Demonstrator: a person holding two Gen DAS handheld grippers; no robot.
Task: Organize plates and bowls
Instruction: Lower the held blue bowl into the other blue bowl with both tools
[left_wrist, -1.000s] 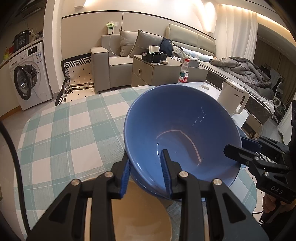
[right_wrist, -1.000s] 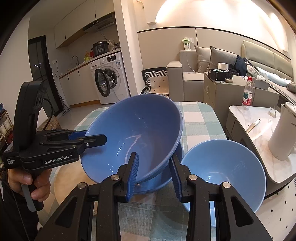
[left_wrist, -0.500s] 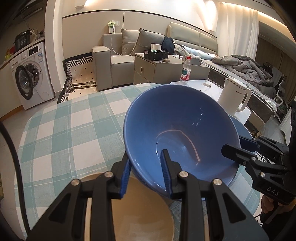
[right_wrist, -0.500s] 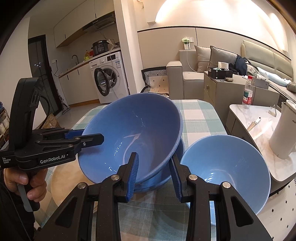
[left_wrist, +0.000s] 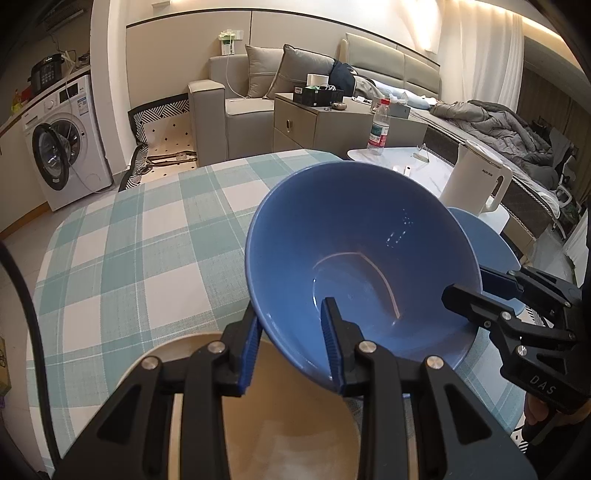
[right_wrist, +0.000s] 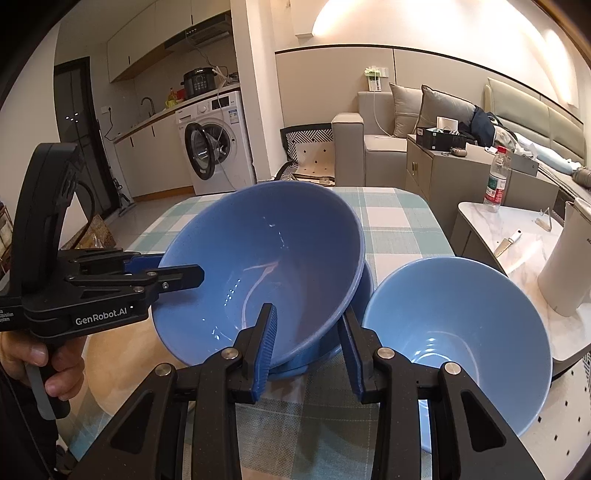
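Both claws stay clenched on opposite rims of the tilted dark blue bowl (right_wrist: 258, 280), left claw (left_wrist: 291, 343) and right claw (right_wrist: 306, 347), which has sunk slightly at frame centre onto the bowl beneath (right_wrist: 325, 354), so nesting looks nearly done.

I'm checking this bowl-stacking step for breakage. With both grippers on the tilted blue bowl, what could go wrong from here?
1. The tilted bowl is pinched only at its rim by the left gripper and right gripper; glazed ware may slip.
2. It sits askew over the lower blue bowl, so it may knock or seat crooked.
3. The light blue bowl stands close beside the right gripper and might get nudged towards the table edge.
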